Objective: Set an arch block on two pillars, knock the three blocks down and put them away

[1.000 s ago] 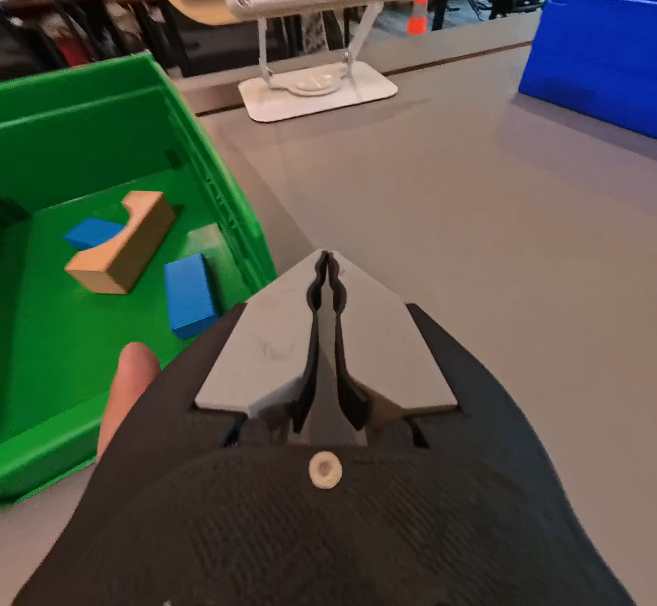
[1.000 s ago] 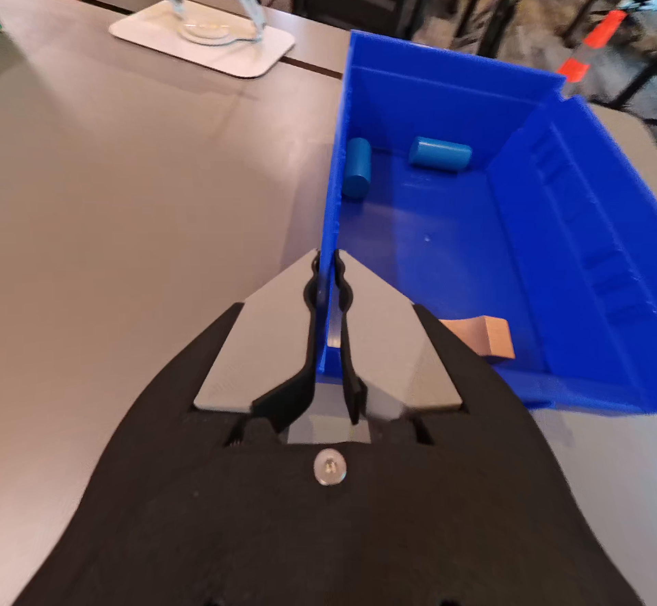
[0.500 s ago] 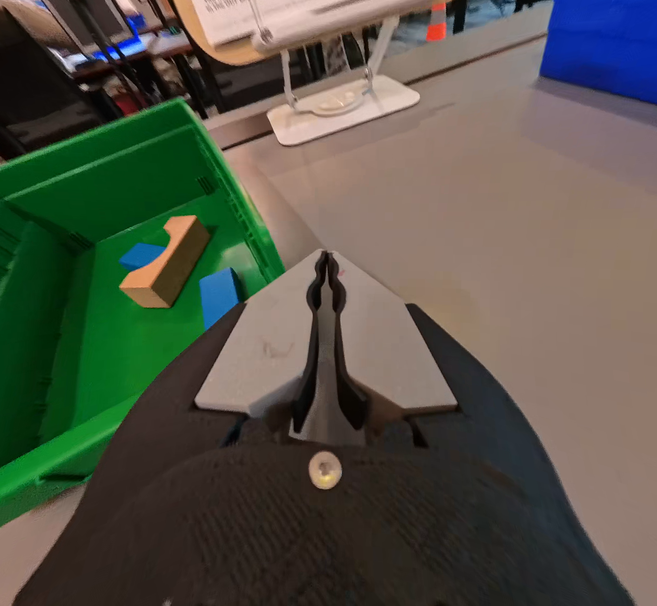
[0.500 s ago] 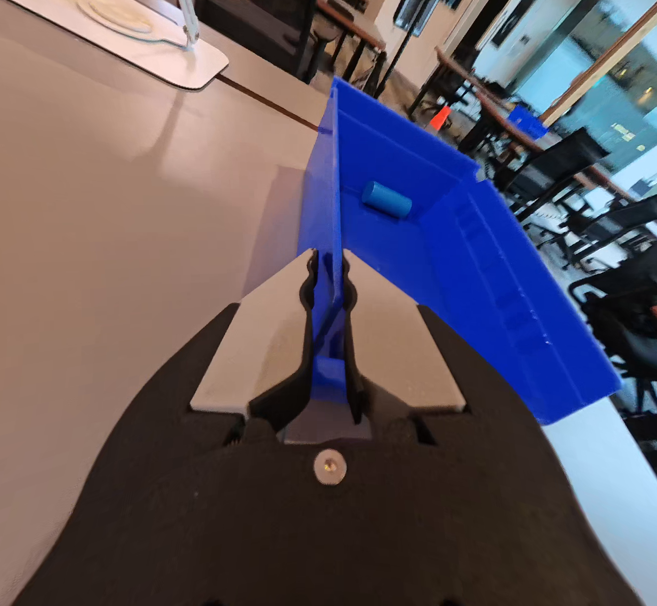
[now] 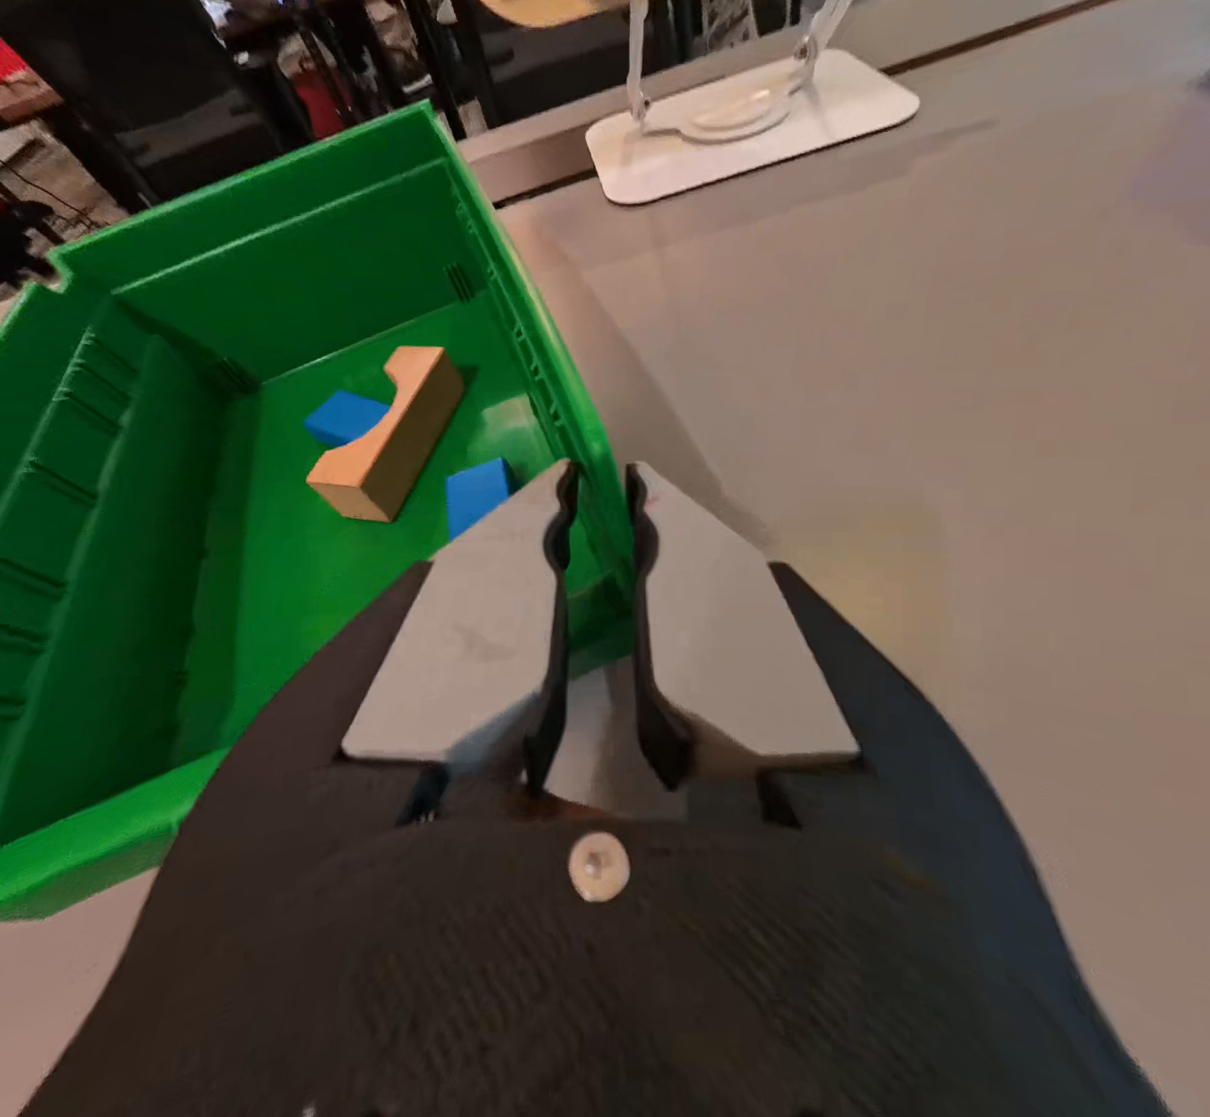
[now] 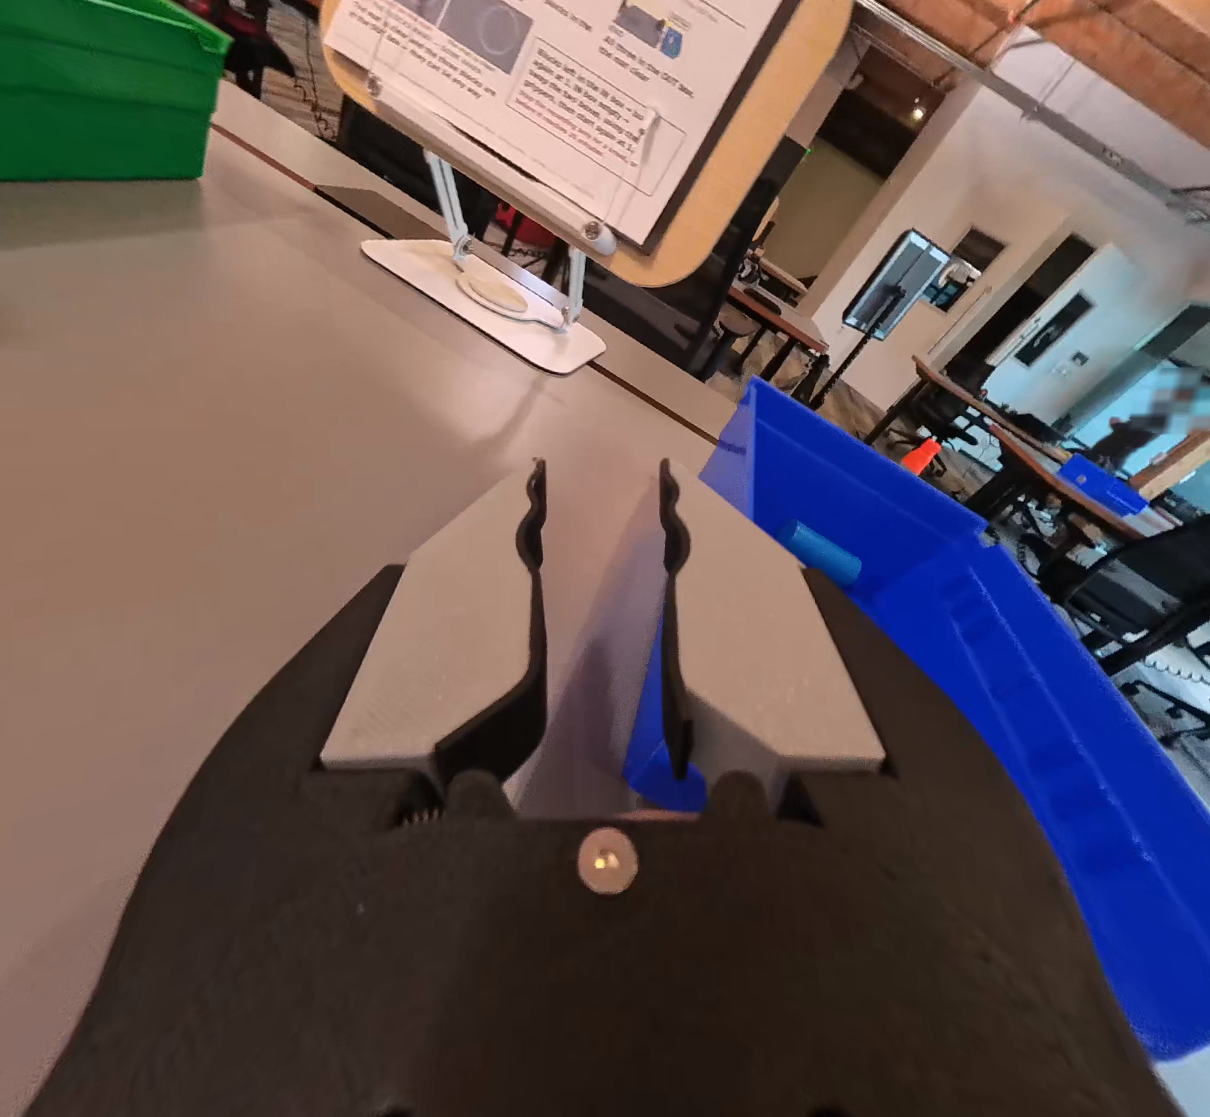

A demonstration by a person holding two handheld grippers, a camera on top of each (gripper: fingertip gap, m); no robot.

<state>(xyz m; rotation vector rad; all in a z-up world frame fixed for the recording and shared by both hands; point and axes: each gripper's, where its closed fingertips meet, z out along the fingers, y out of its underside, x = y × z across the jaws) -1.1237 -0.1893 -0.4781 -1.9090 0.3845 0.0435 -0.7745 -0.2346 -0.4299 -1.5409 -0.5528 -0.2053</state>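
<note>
In the left wrist view, a tan wooden arch block (image 5: 393,430) lies in the green bin (image 5: 294,286), resting partly on one blue block (image 5: 344,417), with a second blue block (image 5: 478,489) beside it. My left gripper (image 5: 601,470) hovers over the bin's right rim with its jaws slightly apart; the rim shows through the gap and nothing is held. In the right wrist view, my right gripper (image 6: 601,466) is open and empty over the table, just left of the blue bin (image 6: 851,496). That bin holds a blue cylinder (image 6: 822,548).
A clipboard stand with a white base (image 5: 753,129) sits at the far side of the grey table (image 5: 916,430); it also shows in the right wrist view (image 6: 484,306). The green bin (image 6: 98,70) shows at the far left there. Desks and chairs stand beyond. Spacing between my two grippers at the tips: around 35 centimetres. My left tips are roughly 35 centimetres from the white base (image 5: 753,129). My right wrist view (image 6: 489,302) looks at it from another angle.
Both grippers went from shut to open, the right wider. The left swung toward the green bin's rim. The right tilted up and moved left off the blue bin's wall.
</note>
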